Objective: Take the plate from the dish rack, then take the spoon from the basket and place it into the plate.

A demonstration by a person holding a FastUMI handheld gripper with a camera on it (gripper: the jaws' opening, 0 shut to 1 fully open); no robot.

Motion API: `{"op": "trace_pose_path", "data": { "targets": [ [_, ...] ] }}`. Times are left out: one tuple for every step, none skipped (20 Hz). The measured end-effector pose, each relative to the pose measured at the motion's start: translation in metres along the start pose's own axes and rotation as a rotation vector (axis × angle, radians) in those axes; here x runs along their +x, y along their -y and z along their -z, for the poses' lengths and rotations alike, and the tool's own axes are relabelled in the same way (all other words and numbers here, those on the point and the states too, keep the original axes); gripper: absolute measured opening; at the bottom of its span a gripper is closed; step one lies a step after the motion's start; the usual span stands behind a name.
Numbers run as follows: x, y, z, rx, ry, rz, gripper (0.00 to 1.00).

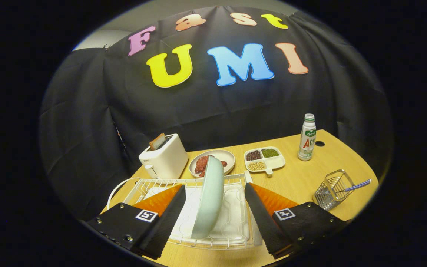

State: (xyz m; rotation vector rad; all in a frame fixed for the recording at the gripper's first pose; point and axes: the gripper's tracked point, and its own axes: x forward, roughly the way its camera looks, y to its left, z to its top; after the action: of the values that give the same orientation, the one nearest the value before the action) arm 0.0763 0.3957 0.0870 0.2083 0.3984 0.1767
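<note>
A pale green plate point(209, 196) stands on edge in the white wire dish rack point(232, 237) on the wooden table. My gripper point(213, 213) is open, with one finger on each side of the plate and a gap between each finger and the plate's faces. To the right, beyond the right finger, a small wire basket point(333, 190) holds a spoon point(358, 184) with a blue-and-white handle sticking out to the right.
Behind the rack stand a white toaster point(164, 157) with a slice in it, a beige plate with meat point(219, 157), a divided white dish of beans point(264, 159) and a small bottle point(307, 138). Bare tabletop point(298, 181) lies between the rack and the basket.
</note>
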Motion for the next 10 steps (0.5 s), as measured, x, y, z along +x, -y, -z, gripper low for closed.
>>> {"op": "trace_pose_path", "data": {
  "targets": [
    [0.009,-0.001,0.005,0.009,-0.027,0.0,0.98],
    [0.017,-0.002,0.01,0.017,-0.046,-0.004,0.99],
    [0.024,-0.004,0.014,0.027,-0.064,-0.01,0.99],
    [0.032,-0.004,0.02,0.04,-0.087,-0.011,0.99],
    [0.036,-0.005,0.024,0.052,-0.104,-0.014,0.97],
    [0.04,-0.005,0.026,0.061,-0.118,-0.014,0.94],
    [0.045,-0.006,0.029,0.072,-0.134,-0.015,0.94],
    [0.048,-0.003,0.033,0.078,-0.154,0.006,0.84],
    [0.051,-0.001,0.035,0.087,-0.175,0.017,0.74],
    [0.05,-0.003,0.039,0.094,-0.188,0.019,0.64]
  ]
}}
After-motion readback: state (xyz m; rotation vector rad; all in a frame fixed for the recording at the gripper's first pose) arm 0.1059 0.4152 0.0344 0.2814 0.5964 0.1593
